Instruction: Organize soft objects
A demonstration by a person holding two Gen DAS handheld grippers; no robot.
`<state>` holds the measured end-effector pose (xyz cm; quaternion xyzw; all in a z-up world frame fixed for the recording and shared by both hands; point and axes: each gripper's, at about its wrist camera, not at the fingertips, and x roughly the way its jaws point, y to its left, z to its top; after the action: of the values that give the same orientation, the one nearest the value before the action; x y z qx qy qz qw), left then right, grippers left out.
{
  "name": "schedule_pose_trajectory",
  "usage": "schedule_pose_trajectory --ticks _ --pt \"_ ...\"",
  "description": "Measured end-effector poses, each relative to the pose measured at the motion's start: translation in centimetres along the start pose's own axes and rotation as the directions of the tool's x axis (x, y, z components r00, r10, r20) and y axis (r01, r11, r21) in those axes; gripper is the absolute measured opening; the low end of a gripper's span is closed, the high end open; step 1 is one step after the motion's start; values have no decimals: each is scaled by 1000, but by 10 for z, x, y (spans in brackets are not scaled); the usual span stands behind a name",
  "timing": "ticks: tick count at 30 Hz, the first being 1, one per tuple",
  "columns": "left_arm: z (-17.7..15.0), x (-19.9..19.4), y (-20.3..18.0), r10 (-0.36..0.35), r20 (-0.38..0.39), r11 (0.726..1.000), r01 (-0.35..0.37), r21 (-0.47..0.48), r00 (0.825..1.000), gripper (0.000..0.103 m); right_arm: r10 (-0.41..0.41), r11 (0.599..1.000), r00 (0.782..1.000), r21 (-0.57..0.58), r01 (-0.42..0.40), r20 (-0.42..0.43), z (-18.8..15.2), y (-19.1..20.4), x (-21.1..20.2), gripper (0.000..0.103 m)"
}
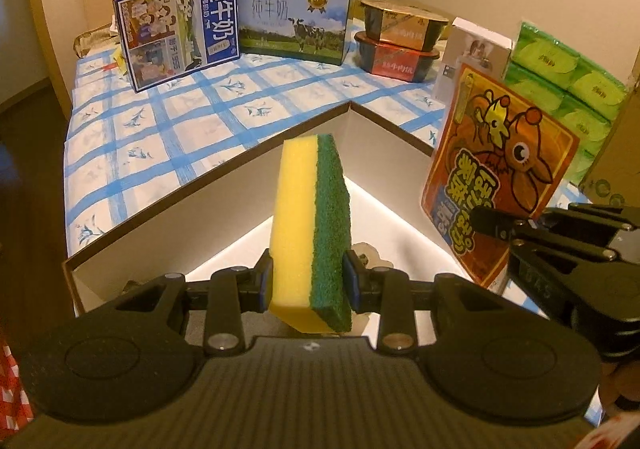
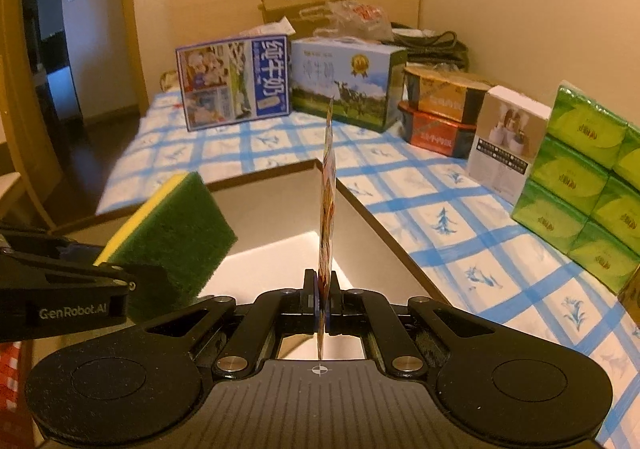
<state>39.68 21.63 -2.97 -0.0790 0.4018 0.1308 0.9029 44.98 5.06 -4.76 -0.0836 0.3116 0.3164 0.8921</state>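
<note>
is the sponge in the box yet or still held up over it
Held above it. The left tongs are shut on the sponge, which stands on edge over the open box, not resting on its floor.

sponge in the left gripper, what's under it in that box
Under the sponge, clamped in the left gripper, lies the open box's pale floor. A small brownish thing peeks out beside the sponge; it is mostly covered, so I cannot identify it.
</note>
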Motion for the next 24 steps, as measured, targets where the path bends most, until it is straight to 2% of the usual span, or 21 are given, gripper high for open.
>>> schedule_pose_trajectory --ticks 5,7,10,11,13,14,16,24 --pt "6 15 2 -29 -20 999 29 -14 999 35 -30 999 1000 -30 31 6 2 1 14 3" --pt "7 18 4 -57 -29 998 56 -29 998 43 -47 998 999 -41 48 17 5 2 18 3" --pt "6 20 7 -66 -36 997 65 -30 997 50 -10 1000 1000 -22 11 15 10 -1 17 4" --pt "5 20 8 -60 -36 998 59 -27 998 51 -8 1000 1000 -26 8 15 11 0 15 8" --pt "3 19 11 -57 -39 998 56 -29 998 52 -4 999 1000 -42 5 19 10 1 12 21" --pt "2 18 13 -58 -42 998 56 -35 997 52 3 999 1000 -41 -3 16 8 0 10 36" --pt "-1 16 17 -58 -47 998 56 -43 997 52 15 1000 1000 -13 -14 21 4 -2 5 52" --pt "-11 -3 22 -59 -47 997 56 -46 997 52 70 997 998 41 -70 0 -11 -1 -13 54"
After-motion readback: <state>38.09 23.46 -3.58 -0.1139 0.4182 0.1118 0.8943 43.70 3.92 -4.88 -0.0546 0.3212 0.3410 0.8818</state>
